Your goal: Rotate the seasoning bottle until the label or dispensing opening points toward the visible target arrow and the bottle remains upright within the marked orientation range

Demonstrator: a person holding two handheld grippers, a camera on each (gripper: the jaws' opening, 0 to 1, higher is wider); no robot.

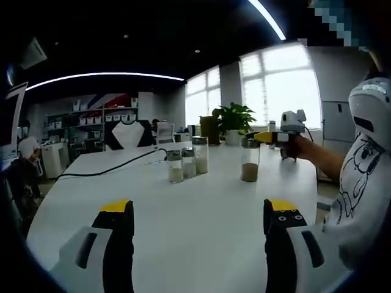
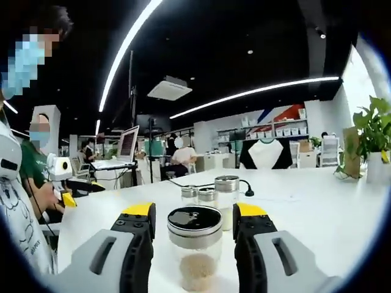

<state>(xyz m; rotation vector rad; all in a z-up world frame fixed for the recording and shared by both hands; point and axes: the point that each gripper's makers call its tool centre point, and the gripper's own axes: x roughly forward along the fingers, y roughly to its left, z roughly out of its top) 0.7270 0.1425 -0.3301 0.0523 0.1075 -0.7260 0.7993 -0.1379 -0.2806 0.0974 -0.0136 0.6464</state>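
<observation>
Right claw (image 2: 194, 227) astride seasoning bottle (image 2: 195, 247), white table (image 2: 317, 207), office.

The seasoning bottle (image 2: 195, 250) is clear glass with a shiny metal lid; the table (image 1: 201, 226) is smooth matt white; the right gripper (image 2: 194, 229) looks like matt plastic
</observation>
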